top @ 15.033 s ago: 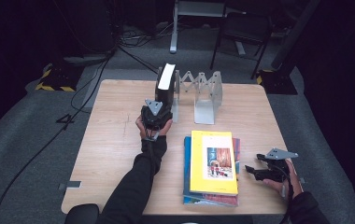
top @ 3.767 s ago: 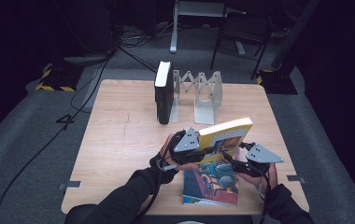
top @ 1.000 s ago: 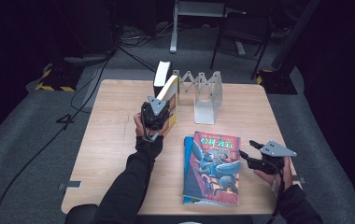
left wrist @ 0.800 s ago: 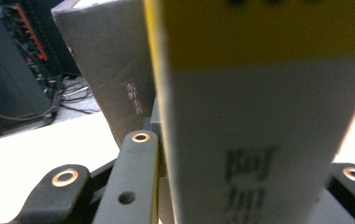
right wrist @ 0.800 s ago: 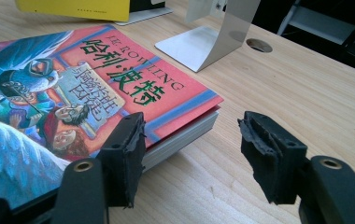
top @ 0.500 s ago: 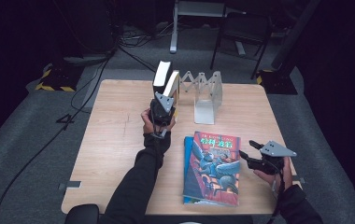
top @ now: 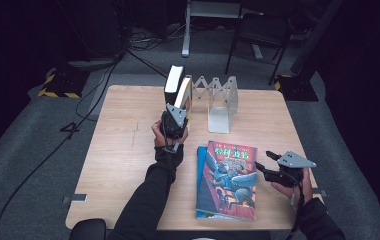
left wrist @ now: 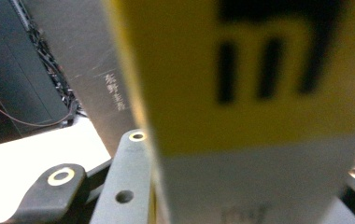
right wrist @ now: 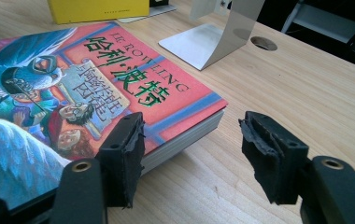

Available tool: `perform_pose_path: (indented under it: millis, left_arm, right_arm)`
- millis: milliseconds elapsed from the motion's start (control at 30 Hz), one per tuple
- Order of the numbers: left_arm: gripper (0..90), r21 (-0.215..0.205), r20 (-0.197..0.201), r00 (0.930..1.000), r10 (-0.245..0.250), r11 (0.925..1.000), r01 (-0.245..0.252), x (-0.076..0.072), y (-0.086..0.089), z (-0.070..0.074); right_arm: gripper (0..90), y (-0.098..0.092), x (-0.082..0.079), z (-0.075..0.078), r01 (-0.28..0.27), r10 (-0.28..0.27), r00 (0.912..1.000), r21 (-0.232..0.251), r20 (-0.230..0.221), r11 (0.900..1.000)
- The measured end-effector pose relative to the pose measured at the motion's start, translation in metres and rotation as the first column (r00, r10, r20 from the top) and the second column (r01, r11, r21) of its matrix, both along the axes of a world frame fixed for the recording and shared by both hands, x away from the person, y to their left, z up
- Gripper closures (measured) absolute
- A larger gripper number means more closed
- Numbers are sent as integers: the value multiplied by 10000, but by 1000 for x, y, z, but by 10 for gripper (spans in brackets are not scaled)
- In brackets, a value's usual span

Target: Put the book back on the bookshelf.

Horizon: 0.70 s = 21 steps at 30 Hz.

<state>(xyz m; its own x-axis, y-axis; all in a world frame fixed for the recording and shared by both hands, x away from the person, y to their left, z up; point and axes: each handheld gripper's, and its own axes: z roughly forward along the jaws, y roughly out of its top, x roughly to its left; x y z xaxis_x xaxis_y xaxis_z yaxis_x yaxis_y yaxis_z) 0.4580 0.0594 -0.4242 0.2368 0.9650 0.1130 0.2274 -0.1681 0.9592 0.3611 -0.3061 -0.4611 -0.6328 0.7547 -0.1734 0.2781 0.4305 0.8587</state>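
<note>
Far left of the desk (top: 118, 150): bare wood. Left-centre, at the back edge: a dark book (top: 173, 82) stands upright. A yellow book (top: 183, 95) leans against its right side, spine toward the camera. The left tool (top: 177, 111) is clamped on this yellow book's lower end; in the left gripper view the yellow-and-white spine (left wrist: 259, 112) sits between the jaws, the dark book's cover just behind it. The jaws have just eased a little wider, book between them.

Just right: a metal folding book rack (top: 219, 100), its flat foot resting on the desk.

Right-centre, front: a colourful picture-cover book (top: 228, 180) lies flat atop a stack.

Far right: the right tool (top: 263, 167) is released, jaws apart at the stack's near corner (right wrist: 213, 116), gripping nothing.
</note>
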Motion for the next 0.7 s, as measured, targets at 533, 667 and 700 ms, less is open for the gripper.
perform_pose_path:
  millis: [533, 667, 700]
  left_arm:
    - [641, 87, -765, 9969, -170, 9998, 177, -14, 7, -32]
    - [715, 297, -735, 9970, -221, 9993, 244, -17, 5, -40]
    - [720, 306, -741, 9972, -113, 9994, 136, -17, 3, -40]
  right_arm:
    - [388, 1, 0, -1, -70, 70, 9999, 2, -138, 10000]
    - [386, 0, 0, -1, -68, 68, 9998, 1, -189, 10000]
    - [386, 1, 0, -1, -67, 67, 9998, 3, -196, 10000]
